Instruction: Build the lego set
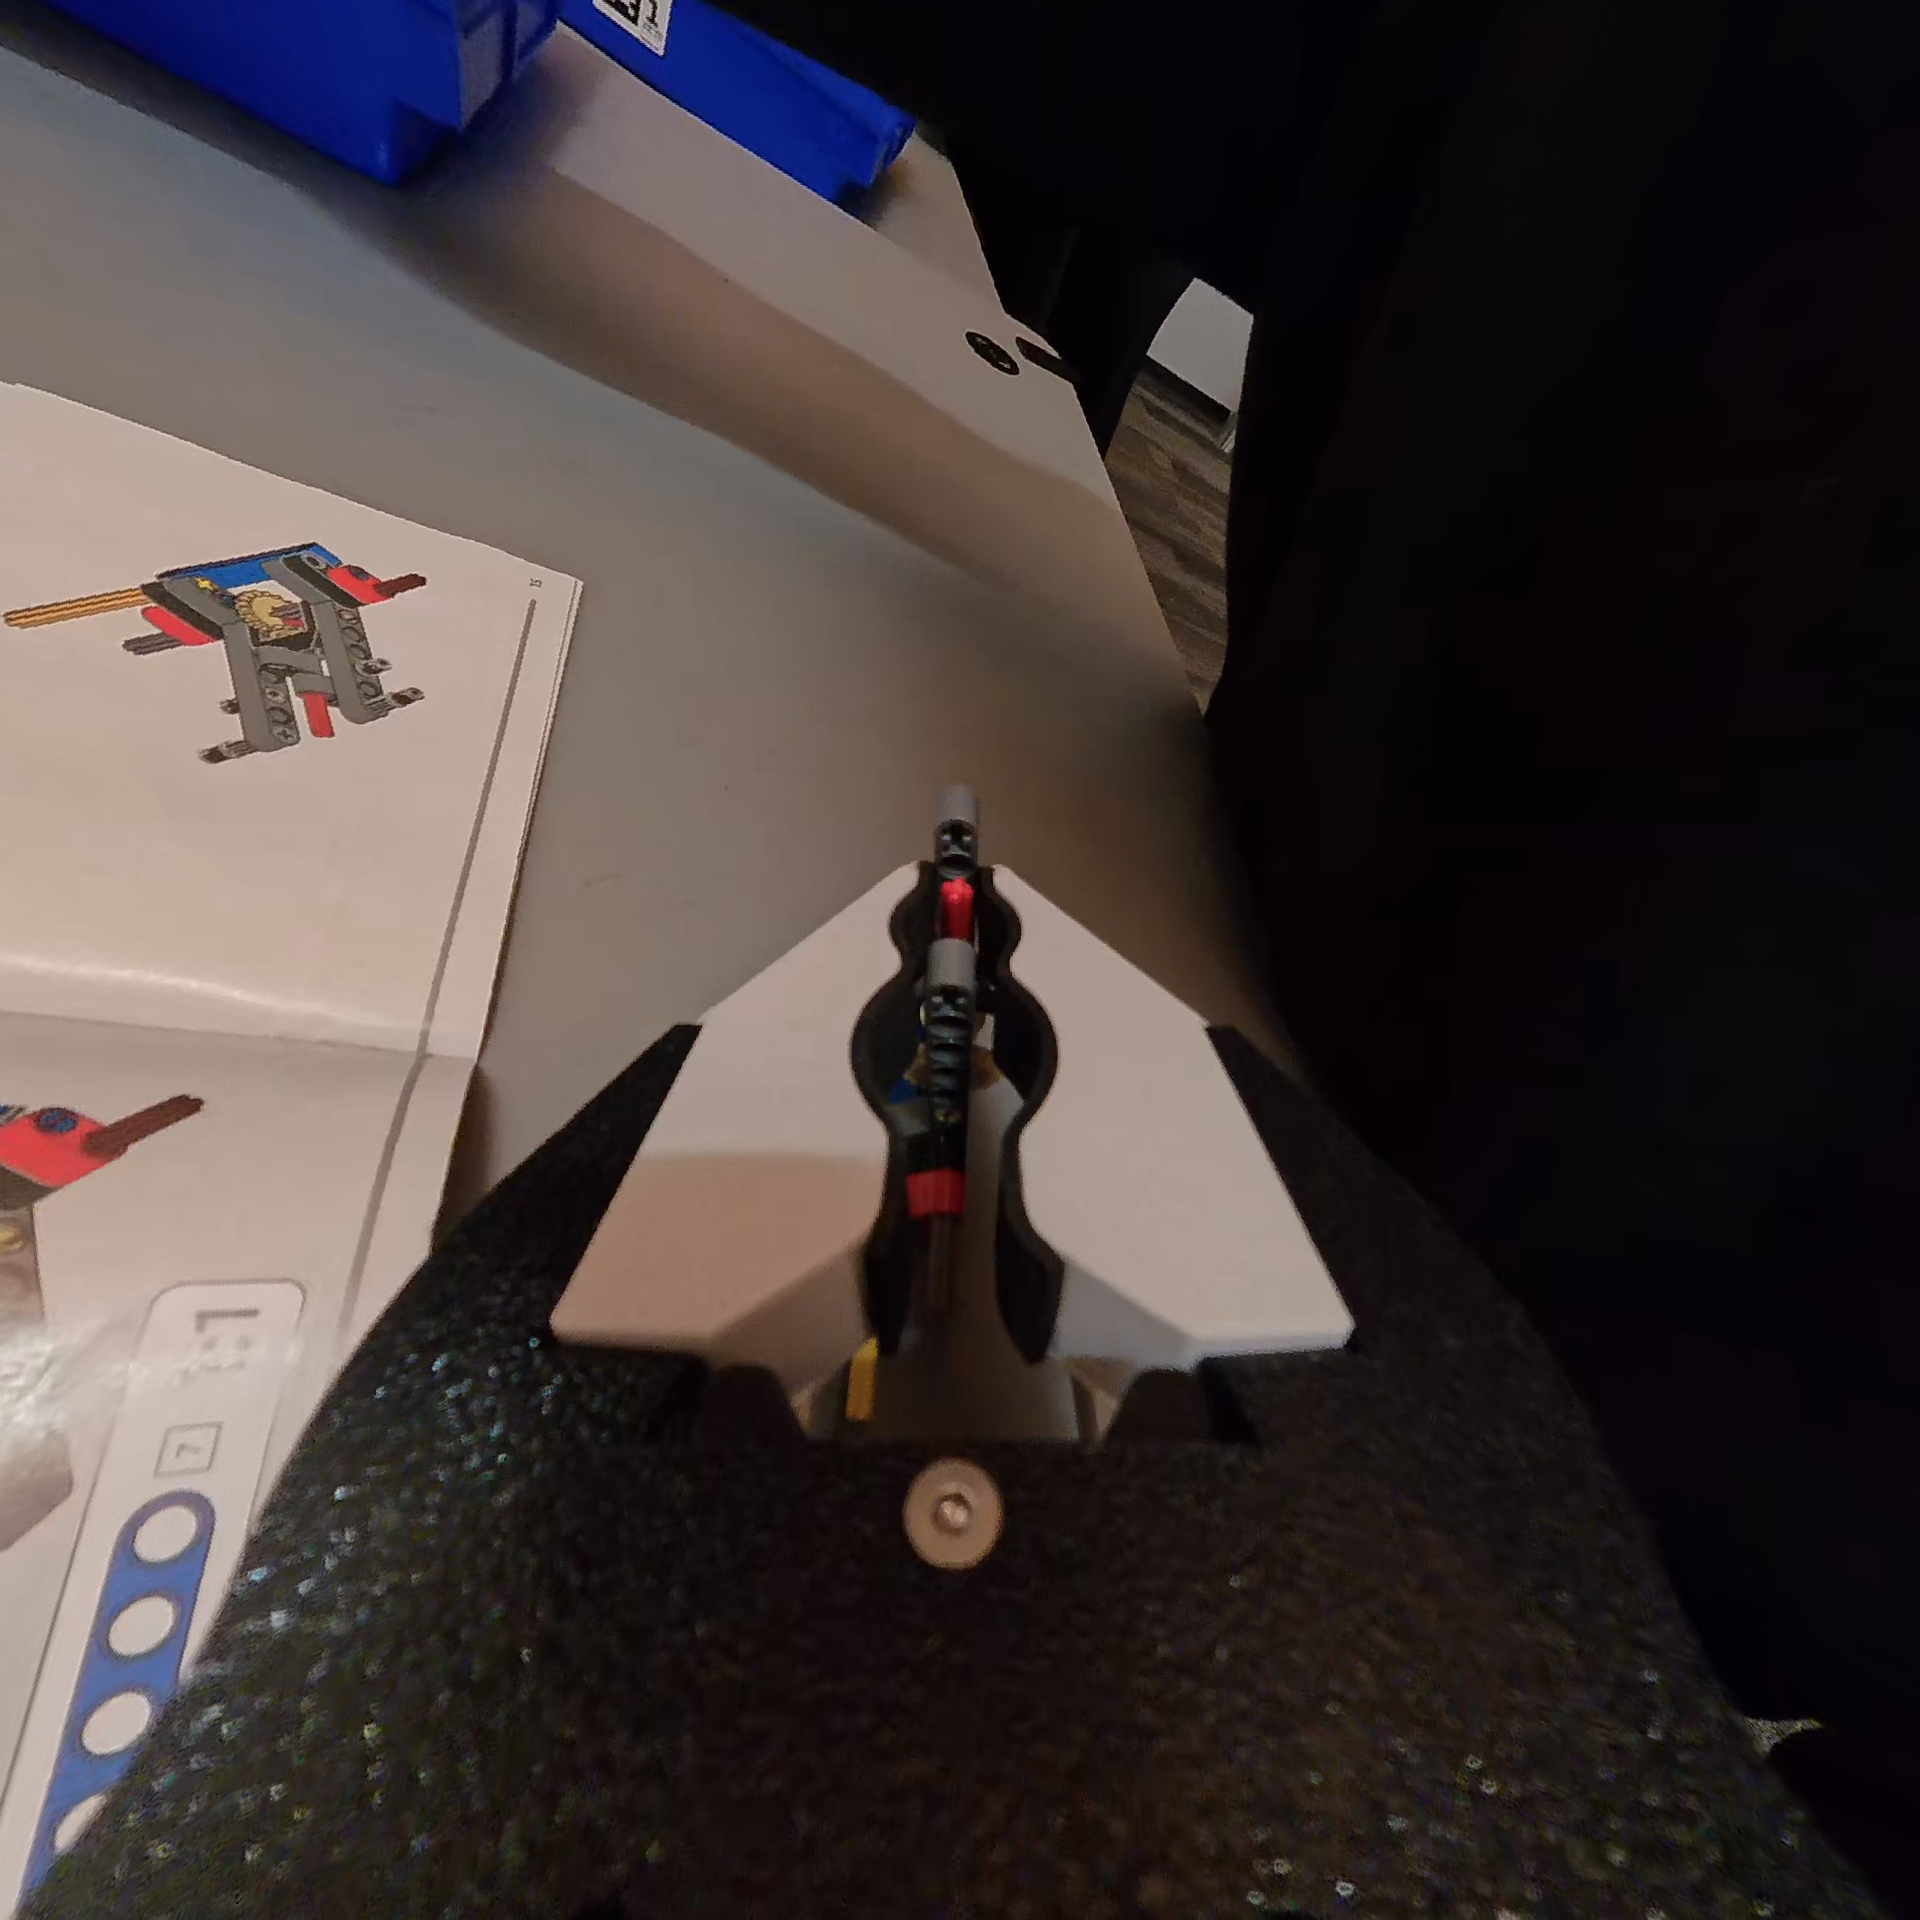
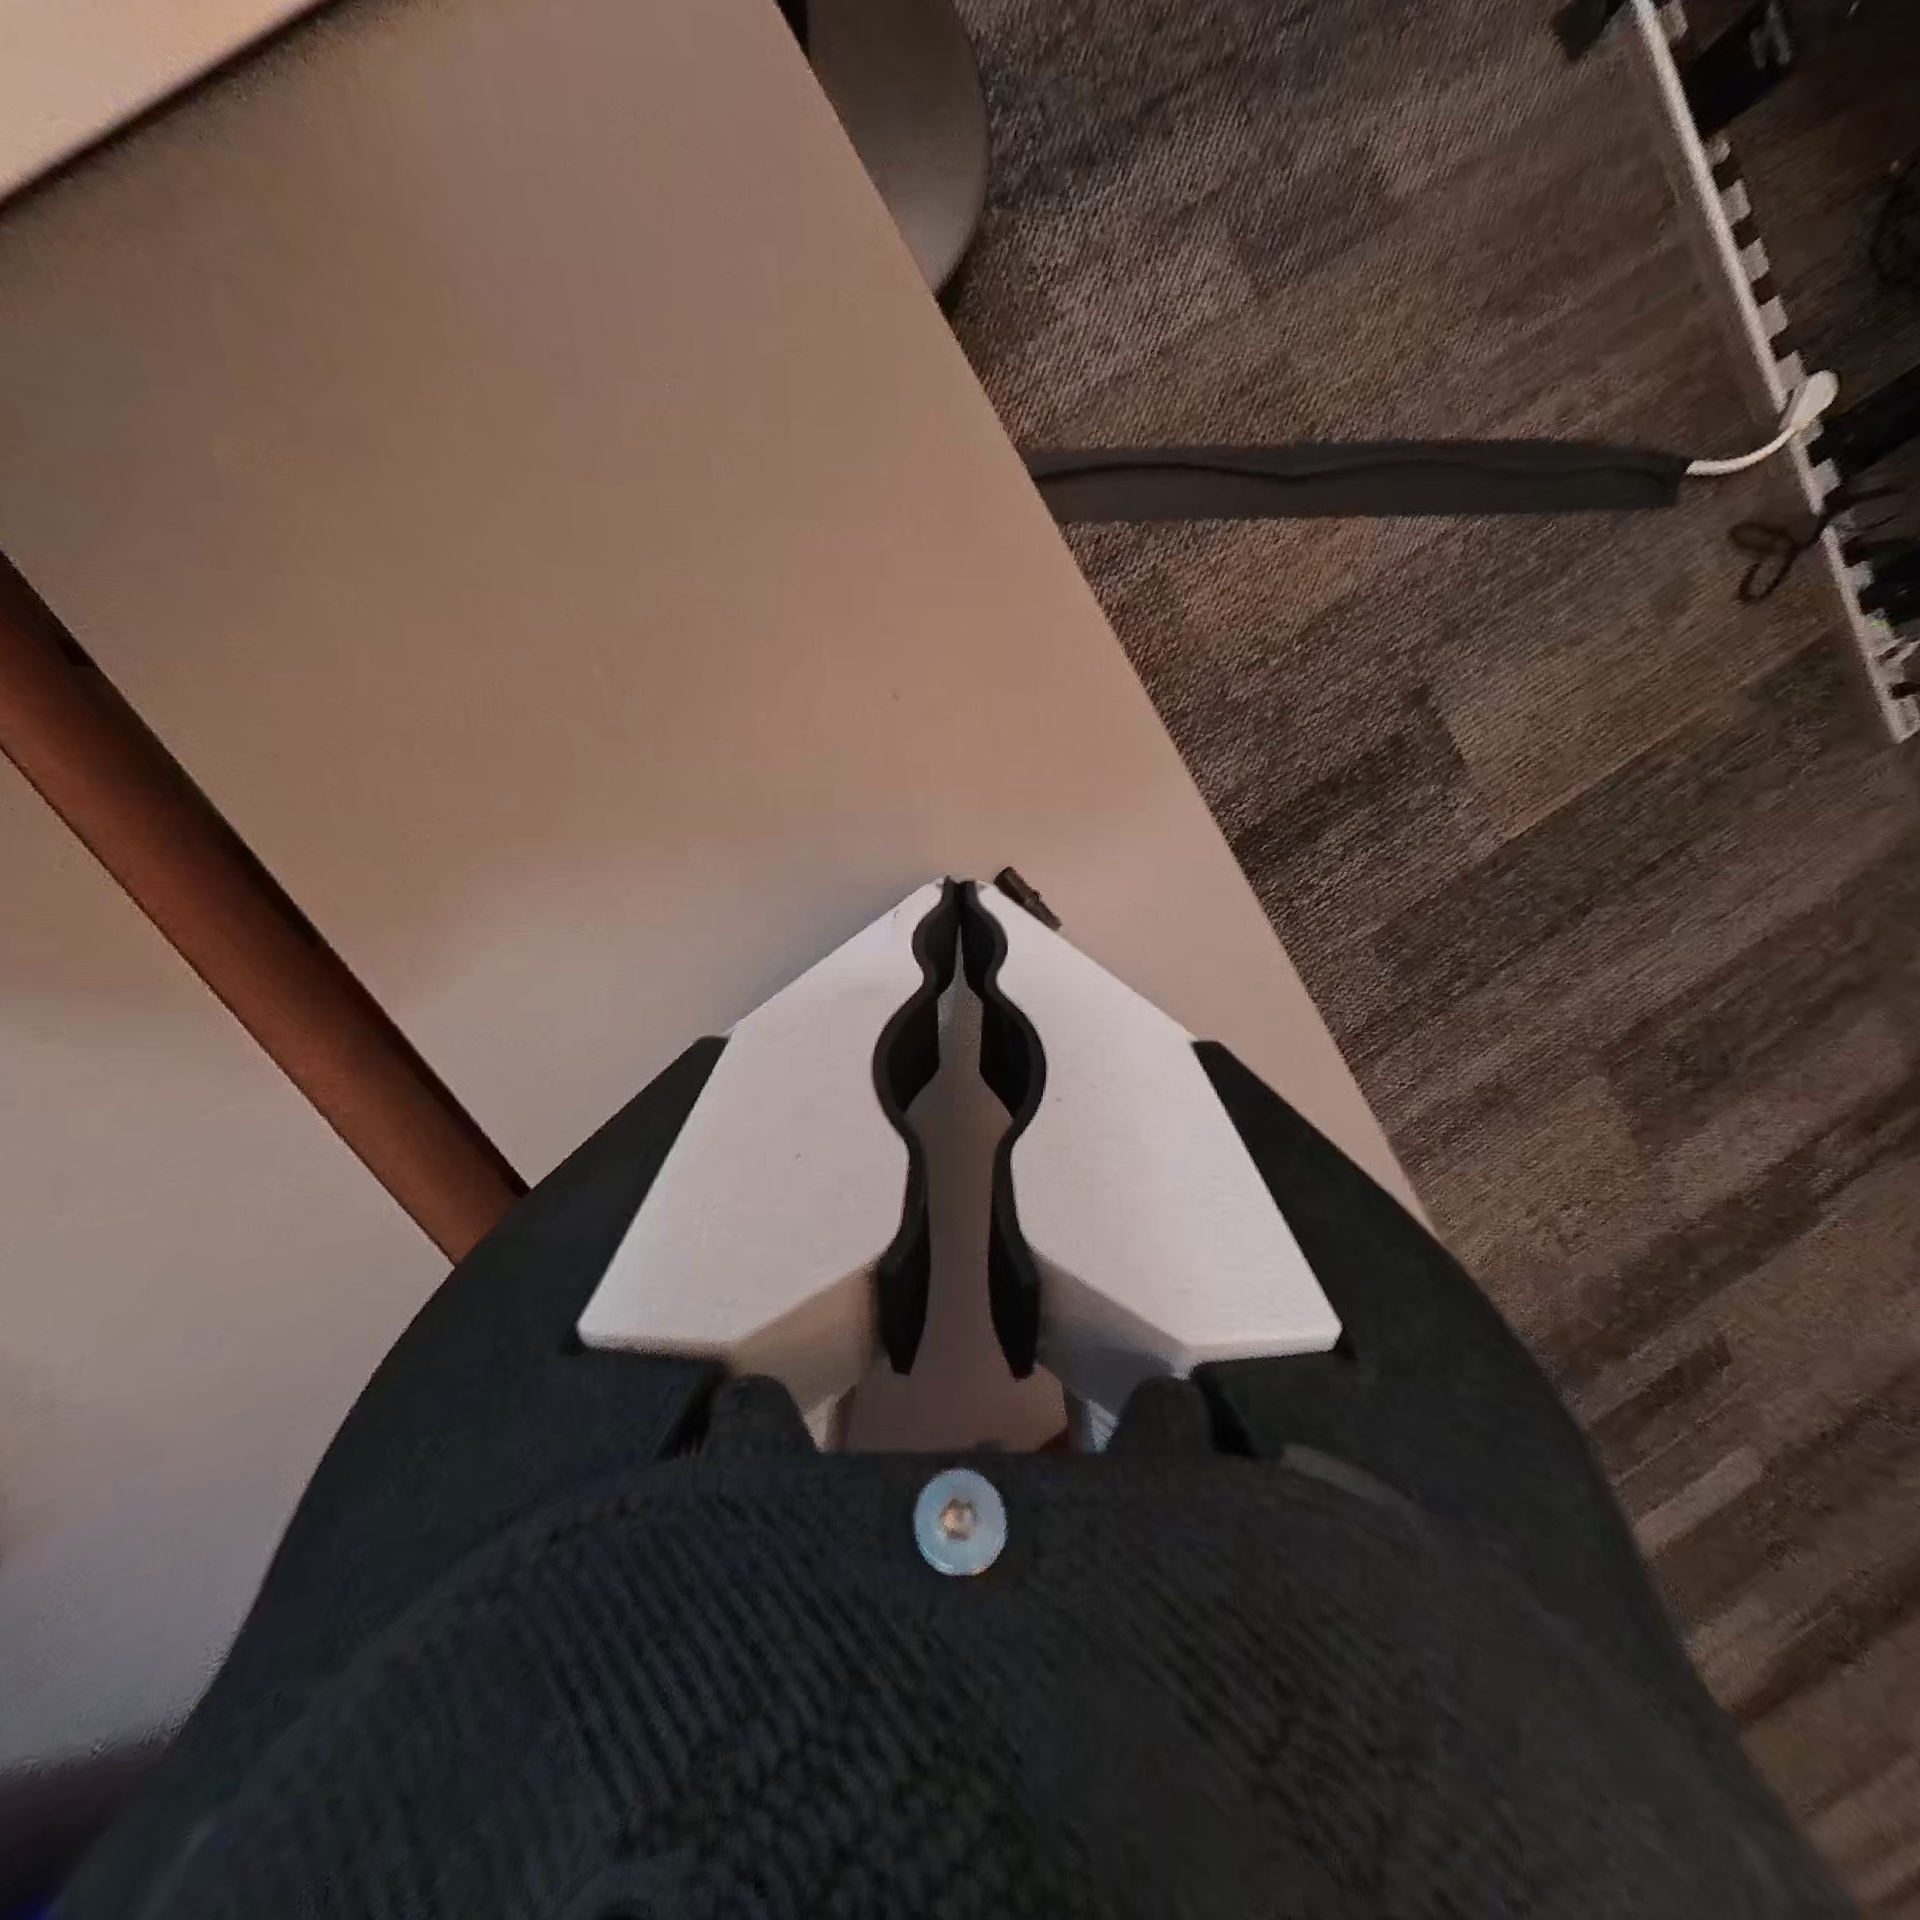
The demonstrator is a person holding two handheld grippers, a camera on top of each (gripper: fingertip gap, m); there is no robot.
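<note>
Two grippers show, one per view. The left gripper (image 1: 954,894) has its jaws closed narrowly on a lego assembly (image 1: 948,1049), a thin stack of dark grey beams with red pins, a light grey bush at its far tip and a yellow piece near the jaw roots. The assembly stands edge-on between the jaws and pokes out just past their tips, above the desk (image 1: 727,540). Left of the jaws an instruction booklet (image 1: 260,831) lies open on the desk. Far ahead and to the left stand two blue bins (image 1: 343,73).

The right gripper (image 2: 957,896) has its jaws pressed together at the tips, with nothing seen between them. A small dark pin (image 2: 1029,900) sits just right of the tips, near the desk (image 2: 520,520) edge; whether it touches the jaws is unclear. Right of the jaws lies carpet (image 2: 1455,831).
</note>
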